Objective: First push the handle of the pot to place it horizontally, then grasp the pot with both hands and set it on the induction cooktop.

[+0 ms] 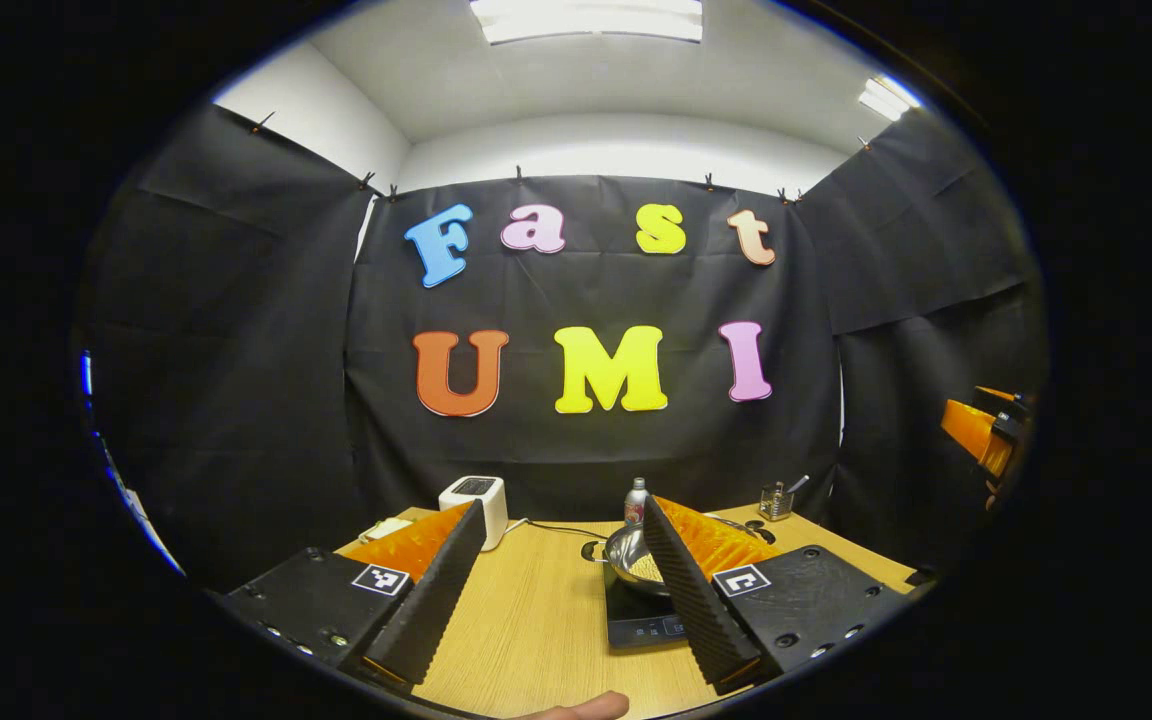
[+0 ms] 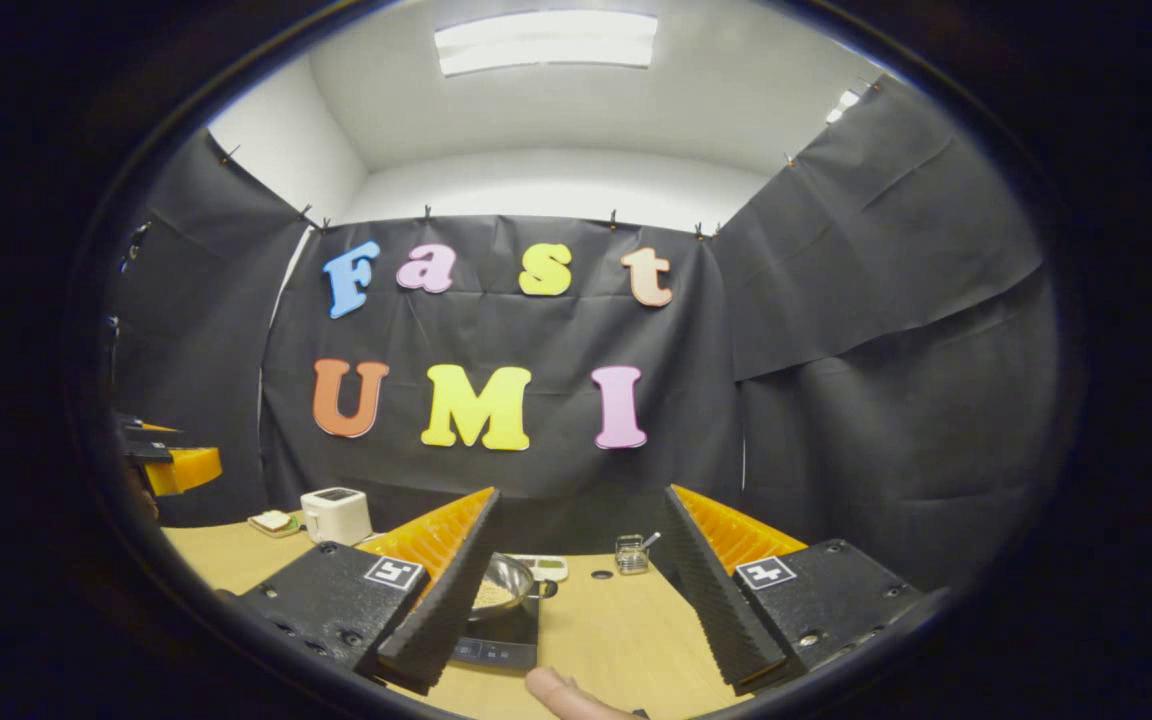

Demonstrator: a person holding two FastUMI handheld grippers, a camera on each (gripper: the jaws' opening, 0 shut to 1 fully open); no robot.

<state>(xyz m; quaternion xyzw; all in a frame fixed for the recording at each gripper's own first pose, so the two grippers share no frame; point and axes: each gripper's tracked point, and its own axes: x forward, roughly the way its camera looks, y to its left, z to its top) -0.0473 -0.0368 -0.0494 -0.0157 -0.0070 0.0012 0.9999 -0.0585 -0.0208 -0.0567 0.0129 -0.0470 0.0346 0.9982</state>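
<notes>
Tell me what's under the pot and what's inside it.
The pot sits on the black induction cooktop. Inside lies something pale and grainy; what it is cannot be told. In the left gripper view, the gripper's finger hides the pot's right side.

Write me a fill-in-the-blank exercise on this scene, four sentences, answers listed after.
1. The pot sits on the induction ____.
2. The white toaster stands on the wooden ____.
3. The jaws of the left gripper and of the right gripper are both ____, holding nothing.
4. In the left gripper view, the toaster lies to the ____ of the pot.

Answers: cooktop; table; open; left
</notes>
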